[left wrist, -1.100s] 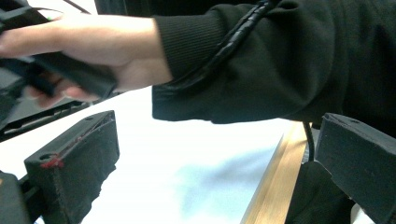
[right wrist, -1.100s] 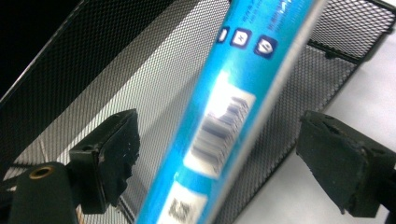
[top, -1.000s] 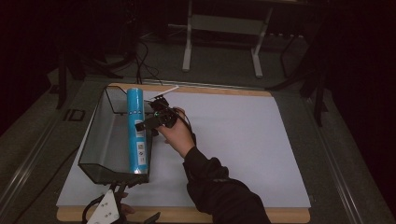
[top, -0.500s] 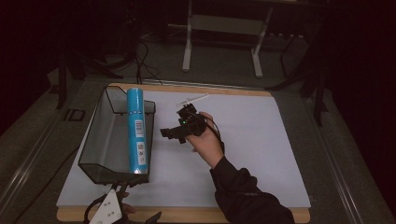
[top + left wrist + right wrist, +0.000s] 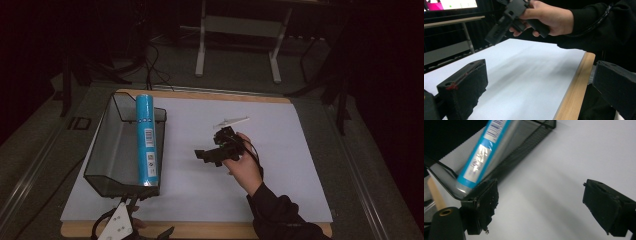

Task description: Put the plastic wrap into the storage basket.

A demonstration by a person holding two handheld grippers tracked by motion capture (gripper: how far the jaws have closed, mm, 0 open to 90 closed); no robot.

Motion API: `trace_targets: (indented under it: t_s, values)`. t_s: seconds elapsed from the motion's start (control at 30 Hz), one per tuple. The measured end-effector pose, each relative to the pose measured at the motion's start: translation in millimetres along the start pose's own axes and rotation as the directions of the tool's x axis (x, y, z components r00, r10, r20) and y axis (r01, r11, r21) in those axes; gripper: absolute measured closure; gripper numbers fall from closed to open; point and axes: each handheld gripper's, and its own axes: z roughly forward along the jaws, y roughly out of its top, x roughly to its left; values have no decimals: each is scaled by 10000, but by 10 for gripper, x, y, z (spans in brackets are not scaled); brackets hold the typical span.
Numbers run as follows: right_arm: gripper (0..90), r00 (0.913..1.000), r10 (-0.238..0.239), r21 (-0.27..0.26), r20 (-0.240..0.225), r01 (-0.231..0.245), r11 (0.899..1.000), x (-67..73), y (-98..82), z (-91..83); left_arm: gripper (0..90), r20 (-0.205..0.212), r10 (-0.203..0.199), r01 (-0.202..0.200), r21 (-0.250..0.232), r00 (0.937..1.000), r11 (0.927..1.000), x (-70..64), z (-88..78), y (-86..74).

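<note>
Blue tube (image 5: 146, 141) lying along the right wall of a black mesh basket (image 5: 107, 150).

Right of the basket, the right gripper (image 5: 204, 155) is held above the white sheet (image 5: 280, 170), jaws apart and empty. Below the basket, at the table's near edge, the left gripper (image 5: 131, 204) sits with its jaws apart too.

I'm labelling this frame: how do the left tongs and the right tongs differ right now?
The right tongs hang above the middle of the white sheet, held in a hand; the left tongs sit low at the table's near wooden edge. The right tongs point toward the mesh basket with the blue tube; the left tongs look across the sheet at that hand. Both are open and hold nothing.
</note>
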Motion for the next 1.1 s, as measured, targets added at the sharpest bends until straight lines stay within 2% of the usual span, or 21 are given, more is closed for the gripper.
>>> trace_targets:
  t_s: [0.17,0.27,0.43,0.5,0.8,1.1]
  values:
    - [121,10000,29,-17,48,-29,10000,-77,-130,-71,6,-3,-22,22,26,10000,10000,1,6,-2]
    - [117,9996,-115,-77,261,117,9999,-103,-203,-111,6,1,-10,10,34,10000,10000,-1,7,-2]
    - [117,9998,-62,62,164,61,10000,-131,-331,-148,6,3,0,0,44,10000,10000,-2,9,-3]
    - [117,9996,-160,-9,235,161,9999,-132,-389,-169,6,0,2,-2,41,10000,10000,-3,9,-3]
    - [117,9997,-72,-91,226,74,9999,-235,-647,-277,6,2,-2,2,62,10000,10000,-7,16,-4]
    - [116,9986,-144,111,514,139,9998,-309,-909,-416,6,-41,48,-47,121,10000,9999,-10,23,-5]
